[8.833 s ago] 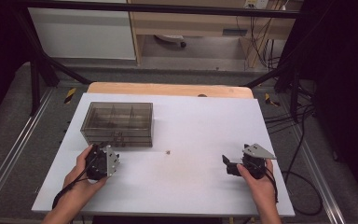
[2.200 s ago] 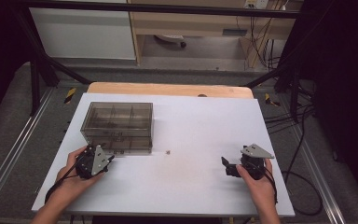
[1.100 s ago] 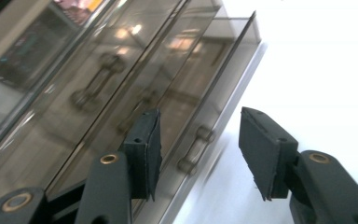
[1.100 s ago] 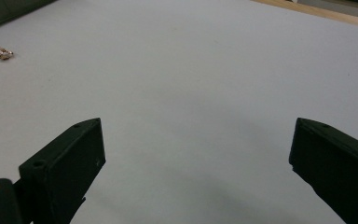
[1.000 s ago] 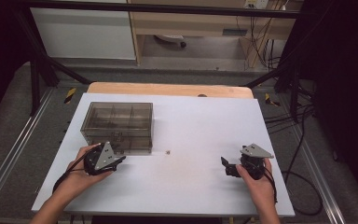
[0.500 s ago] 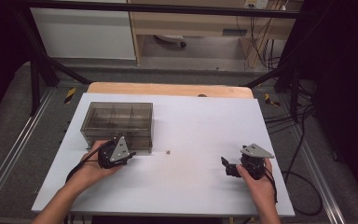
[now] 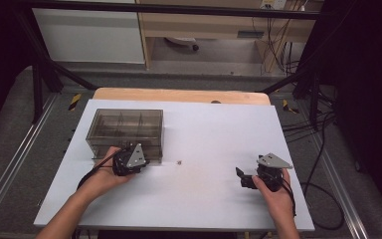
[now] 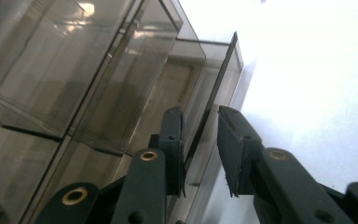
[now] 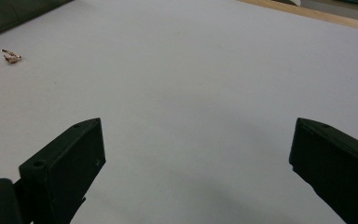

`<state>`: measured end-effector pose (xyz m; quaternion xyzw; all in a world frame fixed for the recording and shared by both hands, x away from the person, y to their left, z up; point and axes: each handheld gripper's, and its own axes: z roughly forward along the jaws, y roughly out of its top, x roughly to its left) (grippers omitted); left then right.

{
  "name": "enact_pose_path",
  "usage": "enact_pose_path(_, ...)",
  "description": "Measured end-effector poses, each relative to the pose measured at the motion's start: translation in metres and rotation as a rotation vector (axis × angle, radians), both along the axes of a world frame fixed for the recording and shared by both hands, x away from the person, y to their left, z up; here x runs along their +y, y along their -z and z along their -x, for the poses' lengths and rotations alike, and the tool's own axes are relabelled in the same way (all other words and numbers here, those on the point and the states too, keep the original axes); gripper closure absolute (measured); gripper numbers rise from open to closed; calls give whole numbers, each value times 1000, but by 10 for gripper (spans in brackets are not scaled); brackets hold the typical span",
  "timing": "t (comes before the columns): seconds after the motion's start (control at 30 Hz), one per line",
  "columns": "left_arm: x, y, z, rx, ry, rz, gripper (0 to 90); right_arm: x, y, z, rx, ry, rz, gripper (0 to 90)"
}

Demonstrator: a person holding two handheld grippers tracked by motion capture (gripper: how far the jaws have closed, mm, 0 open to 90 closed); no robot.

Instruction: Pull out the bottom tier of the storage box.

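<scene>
**Left gripper closing on the drawer front of a smoky plastic box**

A white table [image 7: 199, 199] carries a translucent grey-brown plastic box [image 7: 125, 130] with inner dividers; everything below is placed relative to that box.

The left gripper [image 7: 140, 158], held in the person's left hand [image 7: 105, 174], sits at the box's near edge, touching its front. In the left gripper view, its two black jaws straddle a thin dark panel [image 8: 214, 88] — the front wall of a small drawer [image 8: 186, 93] that stands slightly out from the box. The jaws have just been closing, with the panel between them. The left-hand pad lies against or just beside the panel; a narrow gap shows at the other pad, so the grip is not clenched yet.

The right gripper [image 7: 239, 175], in the right hand [image 7: 274, 191], rests well apart from the box, toward the table's near right side. Its jaws stand wide and released, with bare table between them.

A tiny copper-coloured object [image 7: 179, 162] lies on the table just beside the box's near right corner — between the two grippers.
</scene>
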<state>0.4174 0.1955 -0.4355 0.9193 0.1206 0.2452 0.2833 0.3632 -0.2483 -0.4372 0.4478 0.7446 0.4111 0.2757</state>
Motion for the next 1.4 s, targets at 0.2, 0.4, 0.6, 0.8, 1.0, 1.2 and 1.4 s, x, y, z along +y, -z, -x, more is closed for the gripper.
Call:
enact_pose_path(0.2, 5, 1, -2, 23, -1, 9, 687, 0, 1, 0, 8, 1, -1, 38)
enact_pose_path(0.4, 4, 3, -3, 23, -4, 12, 683, 1, 0, 0, 7, -3, 1, 37)
enact_pose_path(0.6, 5, 4, -5, 61, -4, 24, 690, 1, 0, 0, 8, -3, 0, 37)
enact_pose_path(0.8, 6, 3, -1, 77, 14, 21, 712, 0, 1, 0, 8, -4, 1, 37)
enact_pose_path(1.0, 6, 2, 3, 90, 17, 19, 719, 1, 0, 1, 7, -5, 1, 38)
enact_pose_path(1.2, 7, 1, 10, 118, 30, 27, 738, 1, 1, 0, 9, -11, 2, 38)
enact_pose_path(1.4, 9, 0, 17, 123, 33, 33, 743, 2, 1, 0, 13, -11, 7, 38)
